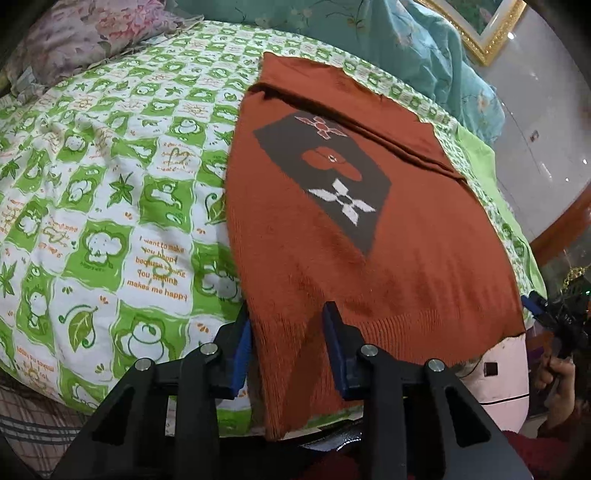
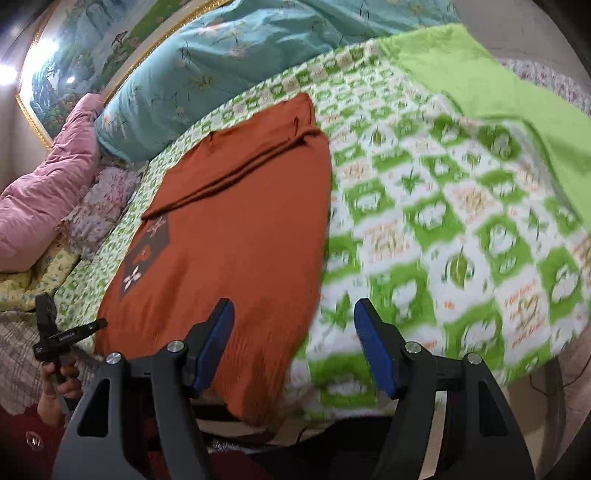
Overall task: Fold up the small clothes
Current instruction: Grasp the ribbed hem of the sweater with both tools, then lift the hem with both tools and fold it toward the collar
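Note:
A rust-orange knit sweater (image 1: 388,236) with a dark patch of flower motifs lies flat on the bed, its far part folded over. It also shows in the right wrist view (image 2: 240,229). My left gripper (image 1: 288,332) is open, its blue pads either side of the sweater's near left hem corner, which hangs over the bed edge. My right gripper (image 2: 293,332) is open and empty, over the sweater's near right hem edge and the quilt. The right gripper also shows at the far right of the left wrist view (image 1: 554,317), the left one at the left of the right wrist view (image 2: 70,334).
The bed is covered by a green-and-white patterned quilt (image 1: 110,221). A teal duvet (image 2: 240,59), a pink duvet (image 2: 44,192) and a floral pillow (image 1: 92,33) lie at the bed's far side. A gold-framed picture (image 2: 92,48) hangs behind.

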The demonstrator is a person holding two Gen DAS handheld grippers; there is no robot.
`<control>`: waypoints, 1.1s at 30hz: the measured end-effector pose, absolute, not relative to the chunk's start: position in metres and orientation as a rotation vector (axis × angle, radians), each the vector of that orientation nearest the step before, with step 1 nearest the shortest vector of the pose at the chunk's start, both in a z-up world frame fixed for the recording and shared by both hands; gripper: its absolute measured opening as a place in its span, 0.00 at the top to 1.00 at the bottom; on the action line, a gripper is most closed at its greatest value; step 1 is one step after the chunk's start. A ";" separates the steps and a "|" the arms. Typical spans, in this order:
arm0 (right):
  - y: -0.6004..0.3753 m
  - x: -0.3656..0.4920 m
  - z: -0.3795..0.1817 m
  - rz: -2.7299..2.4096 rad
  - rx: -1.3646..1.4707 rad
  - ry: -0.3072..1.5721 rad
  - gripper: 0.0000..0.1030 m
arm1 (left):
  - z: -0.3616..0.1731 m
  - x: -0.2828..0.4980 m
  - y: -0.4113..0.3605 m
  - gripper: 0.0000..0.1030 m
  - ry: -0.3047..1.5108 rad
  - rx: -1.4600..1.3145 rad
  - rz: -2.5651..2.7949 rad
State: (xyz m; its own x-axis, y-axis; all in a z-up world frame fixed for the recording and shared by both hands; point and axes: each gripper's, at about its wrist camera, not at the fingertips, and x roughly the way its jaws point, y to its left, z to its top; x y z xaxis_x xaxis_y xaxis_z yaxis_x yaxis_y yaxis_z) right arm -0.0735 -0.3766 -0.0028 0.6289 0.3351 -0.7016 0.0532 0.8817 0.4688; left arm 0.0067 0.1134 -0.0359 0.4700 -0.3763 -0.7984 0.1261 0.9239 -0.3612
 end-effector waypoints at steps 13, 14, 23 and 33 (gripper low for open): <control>-0.352 -0.069 -0.029 0.361 0.513 0.957 0.92 | -0.038 0.011 0.112 0.93 1.058 -0.242 -0.361; -0.351 -0.071 -0.026 0.370 0.503 0.944 0.93 | -0.035 0.009 0.111 0.94 1.045 -0.237 -0.360; -0.359 -0.065 -0.006 0.424 0.571 0.780 0.93 | 0.000 0.006 0.112 0.95 0.899 -0.251 -0.395; -0.376 -0.012 0.029 0.395 0.592 0.630 0.93 | 0.043 0.056 0.112 0.95 0.736 -0.311 -0.364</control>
